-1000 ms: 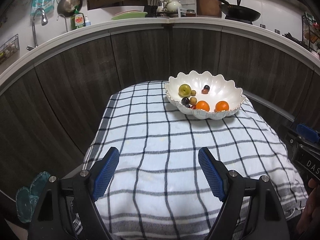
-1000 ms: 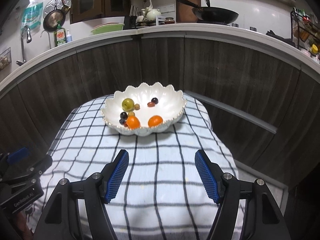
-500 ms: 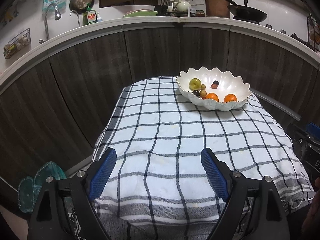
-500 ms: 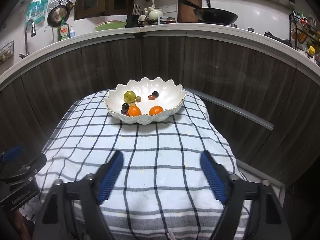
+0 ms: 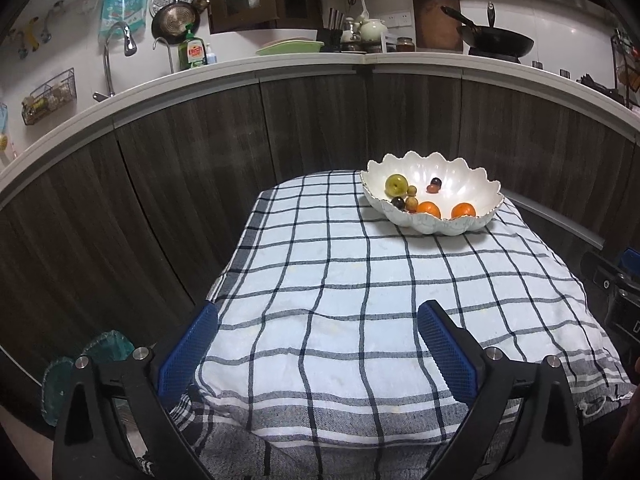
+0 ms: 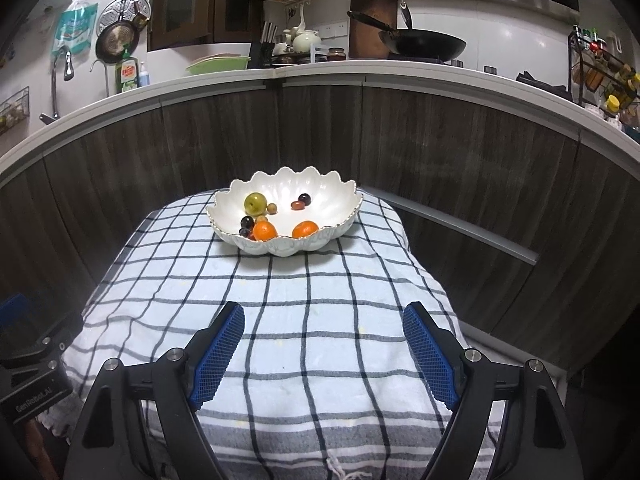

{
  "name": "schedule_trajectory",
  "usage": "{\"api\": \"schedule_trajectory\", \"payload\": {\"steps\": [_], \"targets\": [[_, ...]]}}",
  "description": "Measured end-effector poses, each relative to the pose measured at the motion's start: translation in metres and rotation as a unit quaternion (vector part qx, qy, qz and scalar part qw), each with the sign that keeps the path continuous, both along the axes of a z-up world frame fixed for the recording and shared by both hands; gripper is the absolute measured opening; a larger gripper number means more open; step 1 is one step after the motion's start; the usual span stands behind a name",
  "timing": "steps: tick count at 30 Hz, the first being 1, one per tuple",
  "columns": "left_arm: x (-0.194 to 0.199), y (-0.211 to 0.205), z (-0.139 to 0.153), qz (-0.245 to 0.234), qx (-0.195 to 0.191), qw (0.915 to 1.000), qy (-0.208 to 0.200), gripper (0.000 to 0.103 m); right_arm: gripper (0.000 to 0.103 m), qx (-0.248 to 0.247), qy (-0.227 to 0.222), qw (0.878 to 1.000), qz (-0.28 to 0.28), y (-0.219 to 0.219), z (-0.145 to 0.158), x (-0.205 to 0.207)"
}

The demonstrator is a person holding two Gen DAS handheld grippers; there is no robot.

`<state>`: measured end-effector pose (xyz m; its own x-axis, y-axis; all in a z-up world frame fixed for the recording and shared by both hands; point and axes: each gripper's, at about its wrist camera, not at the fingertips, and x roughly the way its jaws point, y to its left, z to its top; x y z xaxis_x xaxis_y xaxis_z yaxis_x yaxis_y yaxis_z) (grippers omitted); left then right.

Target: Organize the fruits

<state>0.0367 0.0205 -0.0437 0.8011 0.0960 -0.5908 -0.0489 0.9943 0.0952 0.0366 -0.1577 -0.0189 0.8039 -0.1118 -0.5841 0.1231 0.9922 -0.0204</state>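
A white scalloped bowl [image 5: 480, 196] [image 6: 332, 204] stands at the far end of a small table under a checked cloth [image 5: 360, 280] [image 6: 304, 320]. Inside lie a green apple [image 5: 396, 184] [image 6: 255, 203], two oranges [image 5: 430, 209] [image 6: 265, 231], dark grapes [image 6: 247, 222] and several small brown and red fruits. My left gripper [image 5: 318, 316] hovers over the near end of the cloth, far short of the bowl, its jaws opening with nothing between them. Over the near cloth my right gripper [image 6: 323, 316] is open and empty.
Dark wood cabinet fronts [image 5: 200, 184] curve around the table under a white counter [image 6: 440, 76] with a wok, a dish rack and a sink. Teal glass dishes [image 5: 68, 376] lie on the floor at the left. The other gripper shows at each view's edge [image 5: 618, 296] [image 6: 28, 368].
Both grippers have drawn back from the bowl, which now looks smaller and farther. The left jaws have spread wider; the right jaws also widened.
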Motion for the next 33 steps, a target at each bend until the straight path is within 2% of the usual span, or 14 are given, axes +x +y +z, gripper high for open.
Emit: {"api": "schedule_trajectory", "payload": {"steps": [10,33], "targets": [[-0.0039,0.0013,0.0047,0.005,0.002,0.9999,-0.012,0.102,0.082,-0.002,-0.005,1.0,-0.002,-0.0017,0.0028,-0.0053],[-0.0029,-0.001,0.0015,0.001,0.001,1.0,-0.006,0.103,0.082,-0.002,-0.005,1.0,-0.001,-0.0024,0.0029,-0.0058]]}}
